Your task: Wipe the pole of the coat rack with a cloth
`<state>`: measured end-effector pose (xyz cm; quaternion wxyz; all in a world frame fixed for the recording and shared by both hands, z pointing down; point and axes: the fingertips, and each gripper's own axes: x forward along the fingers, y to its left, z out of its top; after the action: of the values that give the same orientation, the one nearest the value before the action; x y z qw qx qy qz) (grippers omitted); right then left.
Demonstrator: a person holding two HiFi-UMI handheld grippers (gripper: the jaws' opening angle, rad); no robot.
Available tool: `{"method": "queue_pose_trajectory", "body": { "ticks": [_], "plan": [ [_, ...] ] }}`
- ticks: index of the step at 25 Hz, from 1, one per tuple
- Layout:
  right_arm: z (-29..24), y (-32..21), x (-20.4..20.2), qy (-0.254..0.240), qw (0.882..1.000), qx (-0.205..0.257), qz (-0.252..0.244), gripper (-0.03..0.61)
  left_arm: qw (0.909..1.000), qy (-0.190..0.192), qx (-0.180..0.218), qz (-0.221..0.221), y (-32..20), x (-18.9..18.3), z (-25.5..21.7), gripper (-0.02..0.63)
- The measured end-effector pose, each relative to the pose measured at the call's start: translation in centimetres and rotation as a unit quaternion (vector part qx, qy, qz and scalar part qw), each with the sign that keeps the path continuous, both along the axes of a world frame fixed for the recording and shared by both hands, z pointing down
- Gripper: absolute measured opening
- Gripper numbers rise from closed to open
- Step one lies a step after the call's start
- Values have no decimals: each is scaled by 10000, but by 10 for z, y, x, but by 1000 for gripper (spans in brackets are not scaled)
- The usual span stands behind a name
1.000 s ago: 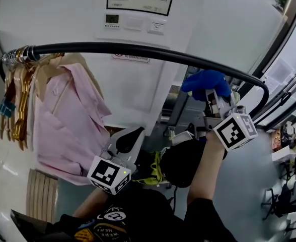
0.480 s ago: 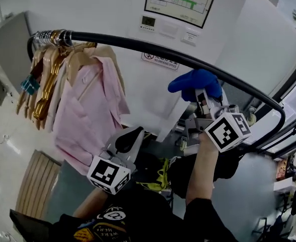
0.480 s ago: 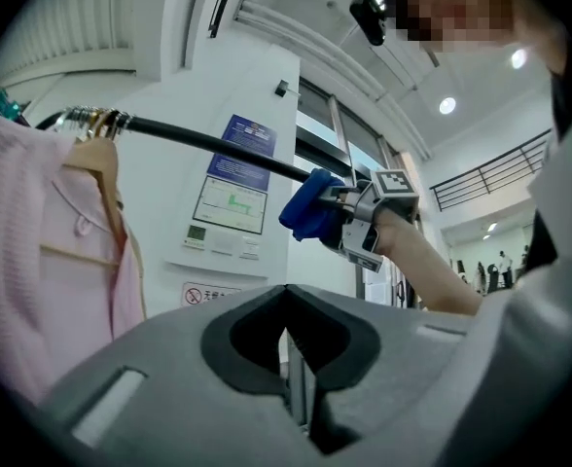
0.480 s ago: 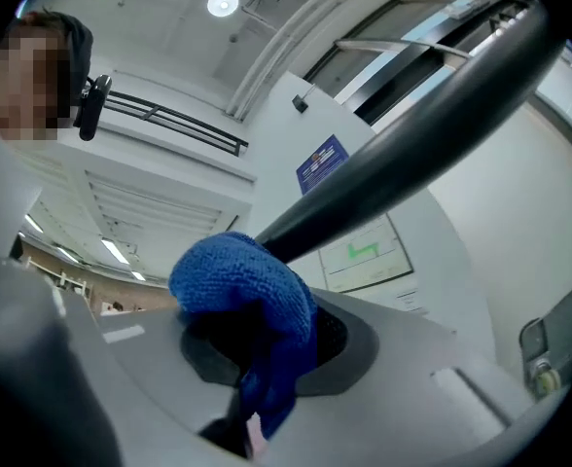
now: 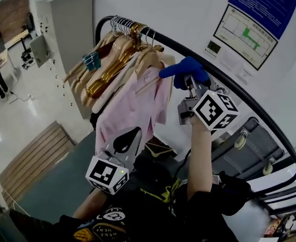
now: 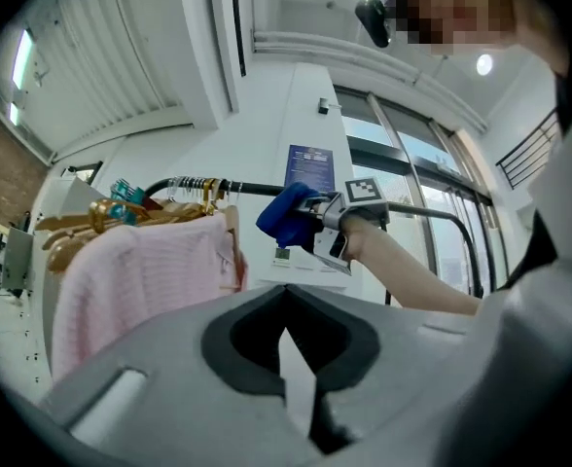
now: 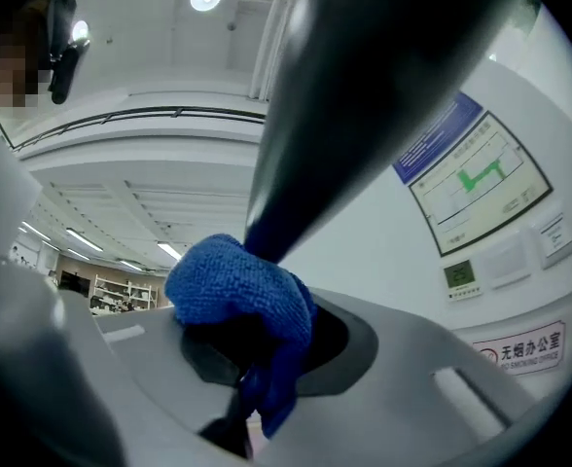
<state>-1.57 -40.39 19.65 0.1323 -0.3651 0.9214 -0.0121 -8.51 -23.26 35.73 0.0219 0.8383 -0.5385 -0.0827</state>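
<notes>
A black curved pole [image 5: 223, 82] of the coat rack arcs across the head view from upper left to lower right. My right gripper [image 5: 189, 82] is raised to it, shut on a blue cloth [image 5: 184, 70] that presses against the pole's underside. In the right gripper view the blue cloth [image 7: 242, 305] bunches between the jaws and touches the dark pole [image 7: 364, 86]. My left gripper [image 5: 125, 144] hangs low near my chest, shut and empty; its view shows the closed jaws [image 6: 291, 377] and the cloth [image 6: 286, 217] far off.
A pink shirt [image 5: 133, 110] and several wooden and gold hangers [image 5: 110, 59] hang at the pole's left end, just left of the cloth. A white wall with a blue poster [image 5: 266, 4] stands behind. A grey cabinet [image 5: 70, 39] and slatted bench [image 5: 29, 158] are at left.
The right gripper with the blue cloth has slid leftward along the pole toward the hangers. The head view has swung, so the rack now runs diagonally. The left gripper stays low.
</notes>
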Motion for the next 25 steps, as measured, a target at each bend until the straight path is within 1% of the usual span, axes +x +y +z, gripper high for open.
{"method": "queue_pose_trajectory", "body": {
  "ticks": [2,5,8,13,17,21,25],
  "plan": [
    [1,-7,-21,51,9999,1,-87,71,9998,14,12,-186,3,-12,0,4],
    [1,-12,-36,73,9999,-2,-129,71,9993,18,26,-375,5,-24,-2,3],
    [1,-15,-42,102,9999,8,-119,69,9988,35,26,-494,7,-32,-3,4],
    [2,-13,-42,70,9998,-3,-164,69,9989,1,10,-469,6,-32,-2,3],
    [23,9,-32,170,9997,-15,-190,69,9994,-16,-7,-341,2,-28,-1,3],
    [62,56,-10,303,9994,-66,-152,69,9999,-15,-50,-100,-5,-16,3,3],
    [107,97,22,698,9968,-7,378,69,9996,-56,-194,181,-12,1,18,3]
  ]
}}
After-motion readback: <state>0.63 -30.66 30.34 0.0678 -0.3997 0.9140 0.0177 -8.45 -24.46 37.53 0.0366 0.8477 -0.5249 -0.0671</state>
